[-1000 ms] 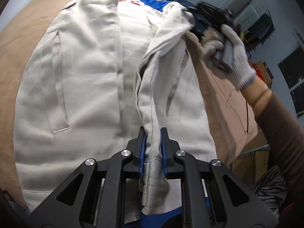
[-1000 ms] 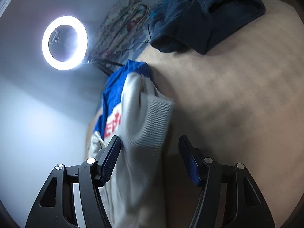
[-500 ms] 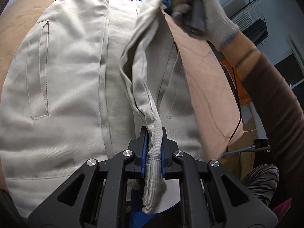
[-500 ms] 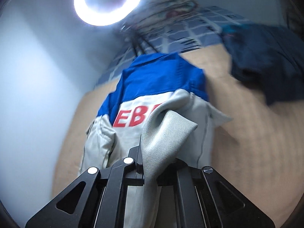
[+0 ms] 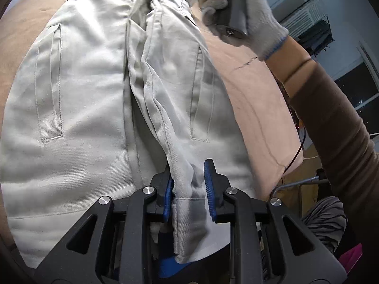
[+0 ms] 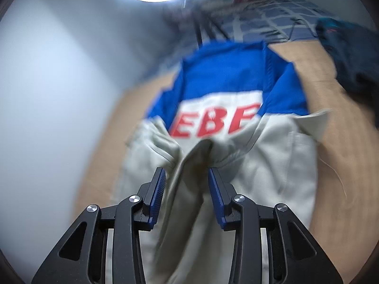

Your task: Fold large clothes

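I am looking down at the grey jacket point(image 5: 94, 108) lying spread flat on the tan tabletop point(image 5: 251, 108), its blue yoke point(image 6: 227, 75) and red lettering point(image 6: 213, 123) at the far end. A sleeve point(image 5: 165, 118) is running lengthwise down the middle of the jacket, from the far end toward me. My left gripper point(image 5: 188, 194) is standing over the sleeve's cuff point(image 5: 187, 222) — its jaws have just been opening, the left pad is lying against the cloth and the right pad is standing clear of it, so the cuff is sitting loosely between them. My right gripper point(image 6: 187, 196) has also just been opening; a ridge of grey cloth is rising between its parted pads without being pinched. The gloved right hand point(image 5: 239, 11) is gripping the handle above the jacket's far end — the right wrist view is blurred.
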Available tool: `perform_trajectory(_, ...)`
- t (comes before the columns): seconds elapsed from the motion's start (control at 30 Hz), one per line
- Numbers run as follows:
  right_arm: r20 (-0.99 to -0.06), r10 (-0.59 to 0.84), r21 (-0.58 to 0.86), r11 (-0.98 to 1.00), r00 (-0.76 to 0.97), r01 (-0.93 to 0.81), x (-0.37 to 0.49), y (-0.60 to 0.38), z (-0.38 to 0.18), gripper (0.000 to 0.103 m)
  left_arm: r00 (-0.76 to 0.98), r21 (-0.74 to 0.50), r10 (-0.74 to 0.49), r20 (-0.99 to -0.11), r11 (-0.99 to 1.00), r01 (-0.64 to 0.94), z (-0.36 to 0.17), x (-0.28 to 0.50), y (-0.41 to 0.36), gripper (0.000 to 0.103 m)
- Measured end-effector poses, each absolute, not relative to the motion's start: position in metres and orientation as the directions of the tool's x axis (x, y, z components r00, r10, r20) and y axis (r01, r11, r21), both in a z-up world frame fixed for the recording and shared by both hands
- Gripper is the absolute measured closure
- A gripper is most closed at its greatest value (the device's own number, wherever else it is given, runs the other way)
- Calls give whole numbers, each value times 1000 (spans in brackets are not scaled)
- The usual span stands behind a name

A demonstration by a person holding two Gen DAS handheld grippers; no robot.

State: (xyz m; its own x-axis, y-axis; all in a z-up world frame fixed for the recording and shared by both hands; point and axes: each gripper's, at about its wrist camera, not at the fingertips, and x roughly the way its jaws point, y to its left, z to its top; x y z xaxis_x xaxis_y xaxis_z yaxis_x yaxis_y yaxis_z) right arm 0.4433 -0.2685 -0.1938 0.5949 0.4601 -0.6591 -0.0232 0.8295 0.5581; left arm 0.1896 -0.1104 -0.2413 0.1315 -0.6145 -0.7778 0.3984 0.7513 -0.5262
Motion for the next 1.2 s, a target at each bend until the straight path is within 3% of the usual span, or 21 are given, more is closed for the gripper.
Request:
perform_trajectory(0.07, -645, 431, 557, 831, 631, 1, 431, -280, -185, 69, 132, -525, -614, -778, 750, 402, -241, 188, -110, 82)
perform_trajectory(0.1, -661, 407, 533, 846, 630, 13, 429, -280, -184, 82, 132, -525, -615, -778, 750, 402, -241, 188, -110, 82)
perform_trajectory(0.17, -717, 373, 478, 878, 589, 25, 436, -269, -191, 92, 134, -523, -613, -778, 752, 401, -241, 187, -109, 82)
perform_trajectory(0.37, -817, 359, 372, 926, 452, -63, 444, -204, -227, 92, 142, -522, -611, -779, 757, 394, -241, 187, -104, 81)
perform_trajectory(0.47, -864, 285, 274, 958, 416, -85, 444, -178, -243, 92, 149, -521, -614, -775, 754, 400, -236, 183, -103, 82)
perform_trajectory(0.63, -784, 406, 434, 899, 470, -52, 415, -211, -206, 92, 174, -531, -637, -751, 738, 416, -218, 177, -87, 81)
perform_trajectory(0.67, -767, 414, 448, 892, 490, -51, 401, -220, -195, 91, 184, -536, -646, -741, 733, 418, -213, 176, -80, 81)
perform_trajectory(0.73, -748, 411, 454, 889, 521, -50, 367, -235, -176, 73, 205, -552, -665, -718, 723, 415, -206, 173, -64, 72)
perform_trajectory(0.77, -740, 399, 447, 893, 541, -46, 347, -243, -168, 56, 219, -562, -674, -706, 720, 407, -203, 172, -54, 66)
perform_trajectory(0.8, -733, 383, 440, 897, 562, -38, 323, -252, -162, 47, 230, -576, -683, -693, 717, 392, -201, 170, -43, 64)
perform_trajectory(0.87, -729, 369, 443, 897, 576, -14, 282, -265, -160, 46, 245, -605, -697, -674, 710, 360, -197, 168, -21, 63)
perform_trajectory(0.93, -735, 390, 480, 877, 555, 20, 239, -275, -171, 46, 290, -600, -686, -667, 726, 338, -192, 167, 1, 57)
perform_trajectory(1.0, -737, 421, 523, 850, 529, 53, 202, -281, -185, 46, 366, -563, -638, -678, 770, 300, -187, 169, 20, 40)
perform_trajectory(1.2, -695, 575, 671, 734, 432, 104, 132, -272, -232, 46, 370, -572, -572, -732, 811, 121, -214, 191, 76, 34)
